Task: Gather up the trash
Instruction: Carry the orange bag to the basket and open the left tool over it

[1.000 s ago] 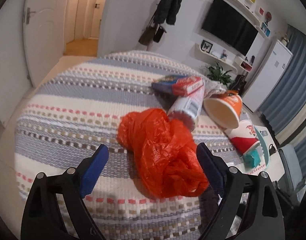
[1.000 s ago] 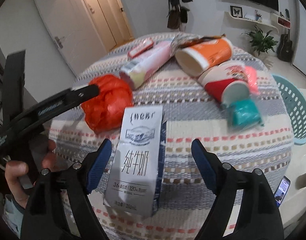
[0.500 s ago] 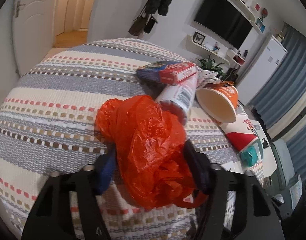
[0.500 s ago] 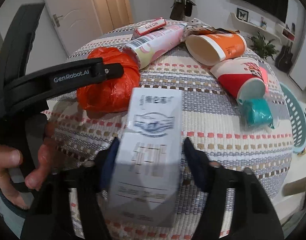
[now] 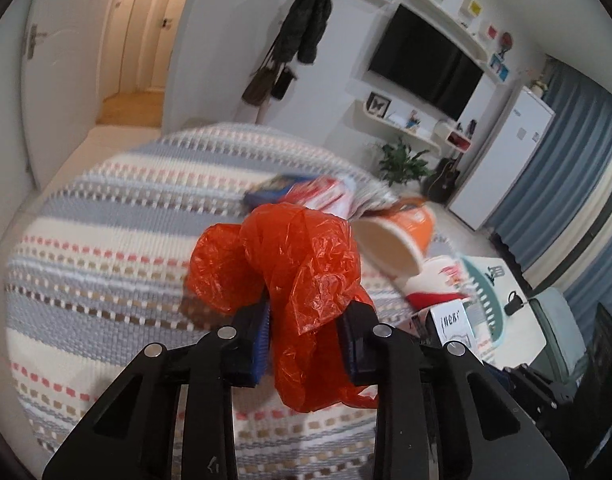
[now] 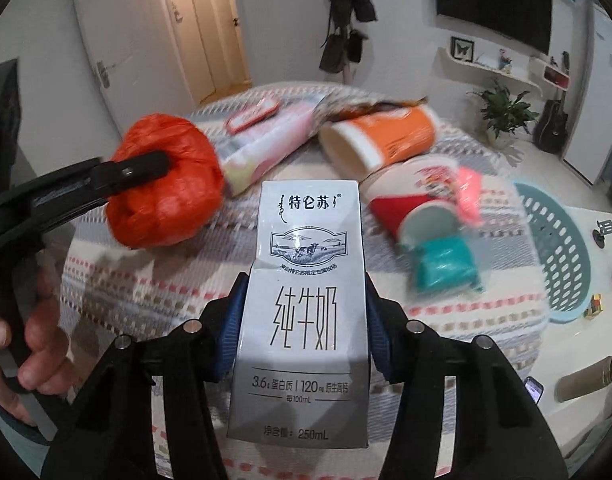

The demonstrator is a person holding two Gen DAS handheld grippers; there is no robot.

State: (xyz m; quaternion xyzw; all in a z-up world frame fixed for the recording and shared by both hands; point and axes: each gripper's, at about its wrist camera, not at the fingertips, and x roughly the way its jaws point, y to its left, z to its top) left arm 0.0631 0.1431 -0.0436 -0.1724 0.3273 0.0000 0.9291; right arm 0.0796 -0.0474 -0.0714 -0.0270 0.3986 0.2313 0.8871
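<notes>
Trash is what we have in both grippers: the left gripper has its jaws pinched narrow on the neck of a crumpled orange plastic bag, and the right gripper has its jaws pressed flat against the two long sides of a grey milk carton. We judge both grips sensible for the material: the bag is limp, so it is bunched between the blue pads with most of its bulk bulging out beyond the fingertips, while the carton is stiff, so it is held by its middle with its printed face toward the camera and its top end pointing forward. Both pieces appear lifted clear of the striped cloth covering the desk, though blur in the left wrist view makes the gap hard to confirm. Ahead of the right jaws lie the things not yet gathered: an orange paper cup on its side, a red and white cup just beside it, a teal packet at that cup's mouth, and a pale pink tube beyond the bag. Off to the right of the right jaws, past the desk edge, sits a teal basket, which we take to be where the trash belongs, so both loads seem held ready for the carry across.
</notes>
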